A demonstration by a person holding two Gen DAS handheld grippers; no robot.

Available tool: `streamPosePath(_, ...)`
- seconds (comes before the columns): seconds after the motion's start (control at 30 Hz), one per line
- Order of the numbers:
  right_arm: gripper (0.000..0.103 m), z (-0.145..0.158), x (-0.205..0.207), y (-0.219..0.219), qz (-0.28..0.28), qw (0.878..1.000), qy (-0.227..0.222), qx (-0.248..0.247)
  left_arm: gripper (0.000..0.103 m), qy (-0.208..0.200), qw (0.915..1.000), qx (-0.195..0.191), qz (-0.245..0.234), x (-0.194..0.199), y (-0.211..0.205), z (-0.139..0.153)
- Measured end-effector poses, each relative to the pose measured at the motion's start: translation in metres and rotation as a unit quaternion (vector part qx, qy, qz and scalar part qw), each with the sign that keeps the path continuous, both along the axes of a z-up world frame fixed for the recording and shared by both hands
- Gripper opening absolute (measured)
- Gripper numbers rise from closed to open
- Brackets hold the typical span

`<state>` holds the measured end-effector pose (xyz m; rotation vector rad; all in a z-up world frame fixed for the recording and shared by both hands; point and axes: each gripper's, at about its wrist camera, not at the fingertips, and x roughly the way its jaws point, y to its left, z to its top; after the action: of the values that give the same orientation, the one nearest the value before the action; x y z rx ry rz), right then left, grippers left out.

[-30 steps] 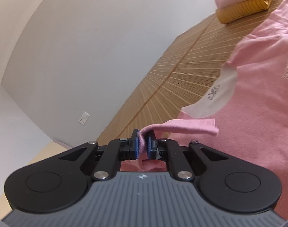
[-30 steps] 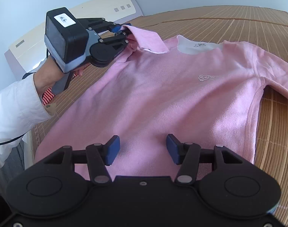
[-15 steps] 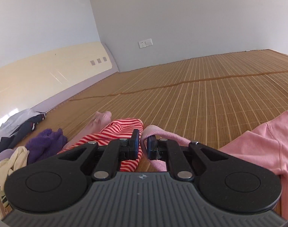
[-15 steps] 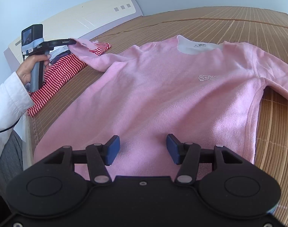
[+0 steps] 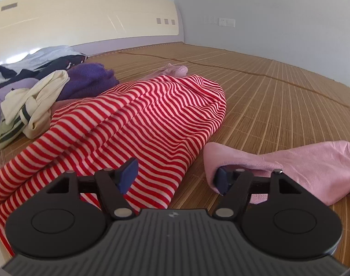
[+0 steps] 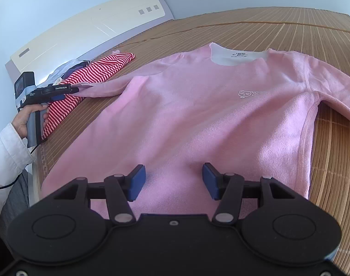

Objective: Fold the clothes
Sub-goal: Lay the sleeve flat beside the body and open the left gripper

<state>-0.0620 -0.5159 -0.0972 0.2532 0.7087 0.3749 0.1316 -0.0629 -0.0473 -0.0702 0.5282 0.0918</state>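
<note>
The pink sweatshirt (image 6: 197, 119) is lying flat beside the striped garment (image 5: 133, 124), soft and limp, best pinched at cuffs or hem, while the left gripper (image 5: 175, 178) and right gripper (image 6: 172, 181) are hovering with jaws wide apart, holding nothing.

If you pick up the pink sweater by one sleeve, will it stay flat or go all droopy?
Probably droopy: the pink sweater looks like soft fleece, and its sleeve already sags over one of the left gripper's fingers. It likely drags rather than slides on the ribbed mat.

pink sweater's right sleeve (image 6: 345, 96) cut off, collar label (image 6: 240, 54) unreadable
</note>
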Motion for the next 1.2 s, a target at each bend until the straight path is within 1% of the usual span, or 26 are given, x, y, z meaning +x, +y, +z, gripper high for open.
streamPosePath(0.07, 0.057, 0.0, 0.001, -0.002, 0.0, 1.0, 0.0, 0.001, 0.081, 0.004, 0.9989, -0.043, 0.017, -0.003, 0.017, -0.004)
streamPosePath(0.13, 0.057, -0.001, 0.002, -0.003, 0.001, 1.0, 0.0, 0.001, 0.081, 0.011, 0.9976, -0.064, 0.026, -0.007, 0.026, -0.006)
streamPosePath(0.2, 0.057, -0.001, 0.003, -0.005, 0.002, 1.0, 0.0, 0.001, 0.081, 0.029, 0.9971, -0.069, 0.016, -0.009, 0.029, -0.008)
streamPosePath(0.27, 0.057, -0.001, 0.004, -0.007, 0.003, 1.0, 0.0, 0.002, 0.081, 0.047, 0.9978, -0.046, -0.008, -0.012, 0.023, -0.01)
streamPosePath(0.3, 0.057, -0.001, 0.005, -0.007, 0.003, 1.0, 0.0, 0.002, 0.081, 0.055, 0.9981, -0.019, -0.021, -0.014, 0.017, -0.01)
streamPosePath(0.37, 0.057, -0.001, 0.006, -0.007, 0.003, 1.0, 0.0, 0.002, 0.081, 0.05, 0.9964, 0.051, -0.045, -0.022, -0.001, -0.013)
streamPosePath(0.43, 0.057, -0.001, 0.007, -0.007, 0.003, 1.0, 0.0, 0.002, 0.081, 0.038, 0.9898, 0.12, -0.067, -0.03, -0.02, -0.016)
streamPosePath(0.47, 0.057, -0.002, 0.007, -0.007, 0.003, 1.0, 0.0, 0.001, 0.081, 0.029, 0.9858, 0.149, -0.073, -0.032, -0.029, -0.018)
streamPosePath(0.6, 0.058, -0.002, 0.008, -0.008, 0.004, 1.0, -0.001, 0.0, 0.081, -0.006, 0.9696, 0.227, -0.092, -0.037, -0.059, -0.024)
streamPosePath(0.67, 0.058, -0.002, 0.008, -0.007, 0.004, 1.0, 0.0, 0.0, 0.082, -0.013, 0.9651, 0.246, -0.089, -0.03, -0.067, -0.027)
streamPosePath(0.77, 0.058, -0.002, 0.009, -0.007, 0.004, 1.0, 0.0, 0.0, 0.082, -0.013, 0.9681, 0.241, -0.067, -0.017, -0.061, -0.025)
streamPosePath(0.8, 0.058, -0.002, 0.009, -0.007, 0.004, 1.0, 0.0, 0.0, 0.082, -0.018, 0.9704, 0.234, -0.057, -0.016, -0.056, -0.022)
streamPosePath(0.93, 0.058, -0.003, 0.008, -0.007, 0.005, 1.0, 0.0, -0.001, 0.083, -0.039, 0.9814, 0.188, 0.009, -0.015, -0.017, -0.005)
streamPosePath(1.07, 0.058, -0.003, 0.007, -0.006, 0.006, 1.0, -0.001, -0.004, 0.084, -0.03, 0.9845, 0.163, 0.056, -0.015, 0.016, -0.001)
streamPosePath(1.13, 0.058, -0.003, 0.007, -0.006, 0.007, 1.0, -0.001, -0.005, 0.084, -0.026, 0.9868, 0.147, 0.062, -0.018, 0.026, 0.0)
streamPosePath(1.2, 0.06, -0.003, 0.007, -0.006, 0.009, 1.0, -0.002, -0.003, 0.084, -0.025, 0.9884, 0.142, 0.048, -0.024, 0.025, 0.001)
